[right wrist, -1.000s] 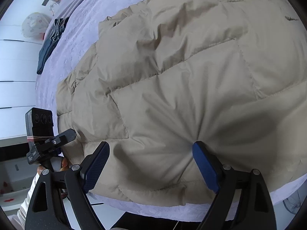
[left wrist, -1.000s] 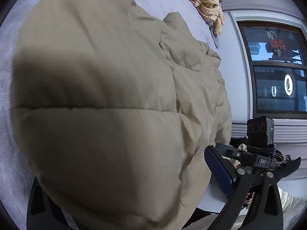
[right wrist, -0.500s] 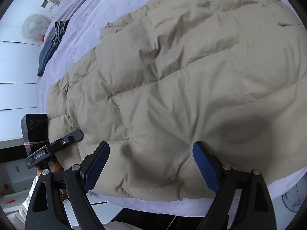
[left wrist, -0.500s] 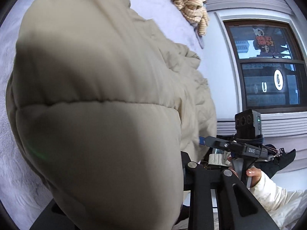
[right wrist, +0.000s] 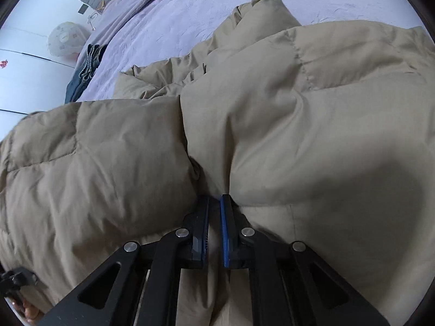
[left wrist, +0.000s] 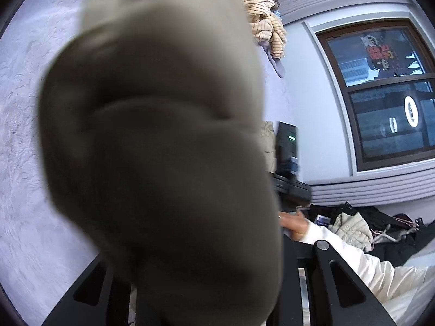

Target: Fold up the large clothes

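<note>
Right gripper [right wrist: 214, 212] pinches a fold of the tan jacket [right wrist: 299, 125], which lies on the bed [right wrist: 176, 13]. Jacket fabric smothers the left gripper [left wrist: 190, 285], so I can't tell its grip. Folding under way, I'd say; next, carry this edge across the jacket.

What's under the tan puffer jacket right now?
The puffer jacket lies on a lavender bedspread, bare beyond it. Whatever lies beneath its bulk is covered. The right gripper pinches its near edge.
</note>
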